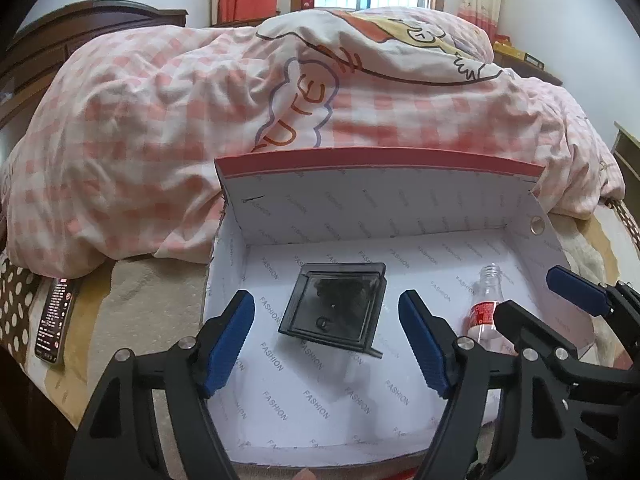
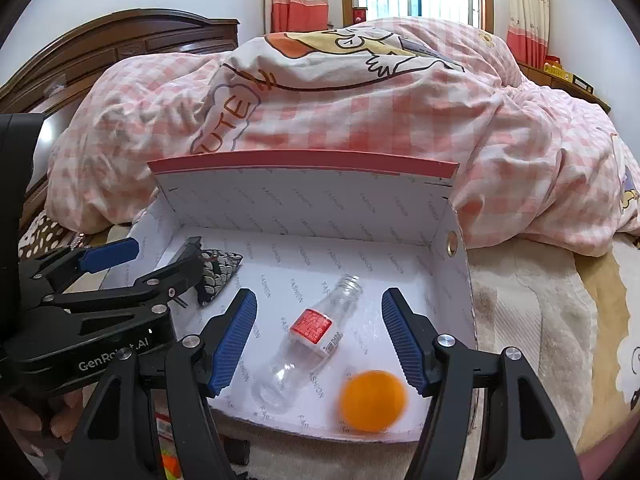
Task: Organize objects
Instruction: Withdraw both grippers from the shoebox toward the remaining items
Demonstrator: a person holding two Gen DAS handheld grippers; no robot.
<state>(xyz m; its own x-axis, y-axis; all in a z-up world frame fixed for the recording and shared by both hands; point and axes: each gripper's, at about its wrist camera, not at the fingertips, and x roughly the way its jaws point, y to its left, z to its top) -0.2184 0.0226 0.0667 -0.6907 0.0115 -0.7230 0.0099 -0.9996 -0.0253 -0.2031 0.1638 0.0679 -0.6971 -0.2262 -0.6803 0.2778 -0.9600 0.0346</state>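
A white cardboard box (image 1: 360,200) with a red rim stands open on the bed. A black square tray (image 1: 334,306) lies on the box floor, and my left gripper (image 1: 326,340) hangs open above it, touching nothing. A clear plastic bottle (image 2: 308,336) with a red label lies on its side in the right half of the box. My right gripper (image 2: 318,340) is open over the bottle, its pads apart from it. An orange ball (image 2: 373,400), blurred, is at the box's front edge near the right finger. The left gripper (image 2: 140,264) hides part of the tray in the right wrist view.
A pink checked duvet (image 1: 200,100) is heaped behind the box. A phone (image 1: 54,316) lies on the bed to the box's left. A beige blanket (image 2: 532,320) covers the bed to the right. A dark wooden headboard (image 2: 120,40) stands at the back left.
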